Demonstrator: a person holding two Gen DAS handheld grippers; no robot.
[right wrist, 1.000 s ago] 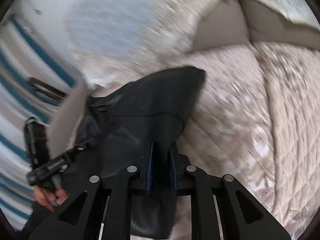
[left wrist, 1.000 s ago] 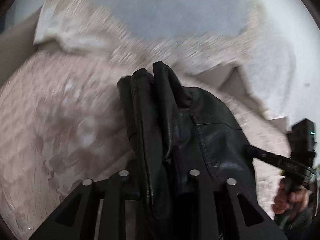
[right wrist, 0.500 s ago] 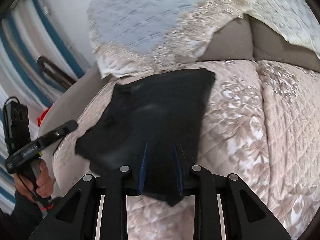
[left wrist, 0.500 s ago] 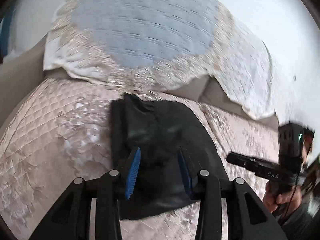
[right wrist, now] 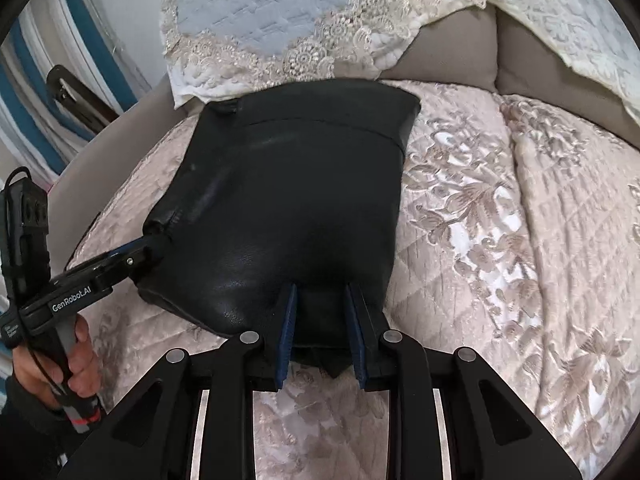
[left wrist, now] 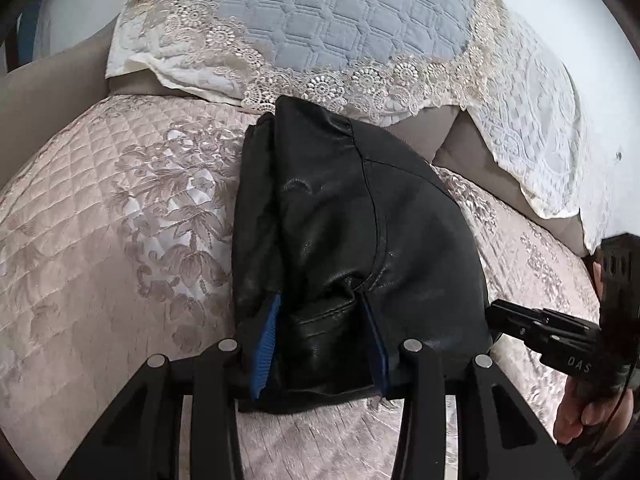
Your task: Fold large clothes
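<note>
A black leather garment (left wrist: 344,248) lies folded into a compact stack on the pink quilted sofa cover (left wrist: 120,240); it also shows in the right wrist view (right wrist: 288,200). My left gripper (left wrist: 324,316) has its blue-padded fingers apart, straddling the stack's near edge. My right gripper (right wrist: 322,300) also has its fingers apart over the near edge on its side. The left gripper appears in the right wrist view (right wrist: 156,240), touching the stack's left corner. The right gripper appears in the left wrist view (left wrist: 496,314) at the stack's right edge.
A blue quilted cushion cover with cream lace trim (left wrist: 320,32) drapes over the sofa back just behind the garment. A white lace cover (left wrist: 532,120) hangs to the right. A sofa armrest (right wrist: 120,120) and blue-striped curtain (right wrist: 24,120) stand at the left.
A second ago both grippers held the garment bunched and lifted. It now lies flat and folded on the sofa, and both sets of fingers have opened around its near edge.
</note>
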